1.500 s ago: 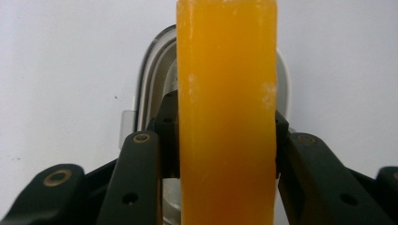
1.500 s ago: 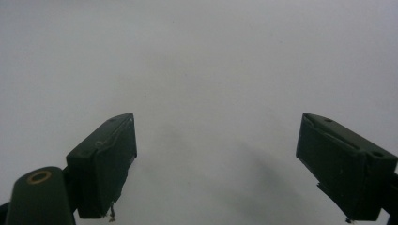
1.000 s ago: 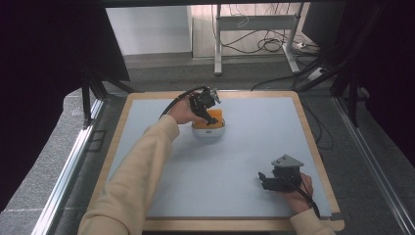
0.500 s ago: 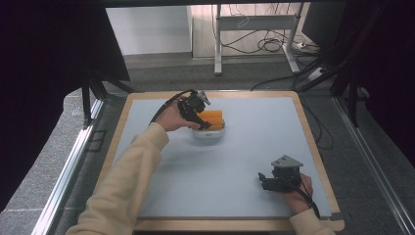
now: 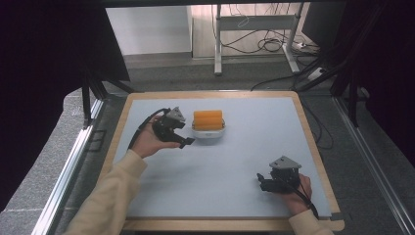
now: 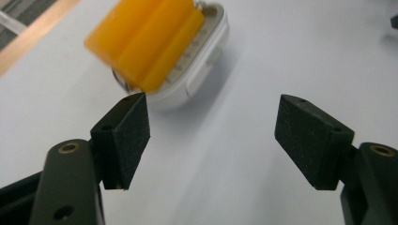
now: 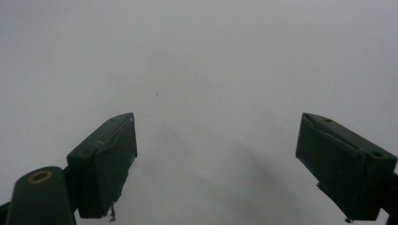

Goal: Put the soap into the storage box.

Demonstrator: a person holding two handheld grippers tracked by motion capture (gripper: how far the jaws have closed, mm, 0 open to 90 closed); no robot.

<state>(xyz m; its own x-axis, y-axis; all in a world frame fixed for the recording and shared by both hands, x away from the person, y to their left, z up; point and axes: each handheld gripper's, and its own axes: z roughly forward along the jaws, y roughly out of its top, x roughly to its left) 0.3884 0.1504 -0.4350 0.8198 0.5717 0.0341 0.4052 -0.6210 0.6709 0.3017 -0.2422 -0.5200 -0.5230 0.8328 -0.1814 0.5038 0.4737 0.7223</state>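
Note:
An orange ribbed block (image 5: 207, 119) rests on top of a small white dish (image 5: 208, 135) at the back middle of the table. My left gripper (image 5: 185, 135) hovers just left of the dish, and its jaws have just been opening with nothing between them. The left gripper view has the orange block (image 6: 145, 42) and the white dish (image 6: 209, 56) ahead and to the left of my left gripper (image 6: 213, 117). My right gripper (image 5: 262, 181) sits near the front right, open and empty. In its own view my right gripper (image 7: 218, 131) looks down at bare mat.
A pale blue mat (image 5: 244, 147) covers the table, framed by a wooden rim (image 5: 313, 147). Metal rails (image 5: 73, 161) run along the left side. Behind the table, on the floor, are desk legs and cables (image 5: 264, 44).
My left hand has drawn back from over the dish to its left, and the orange block stays on the dish. The right hand has not moved.

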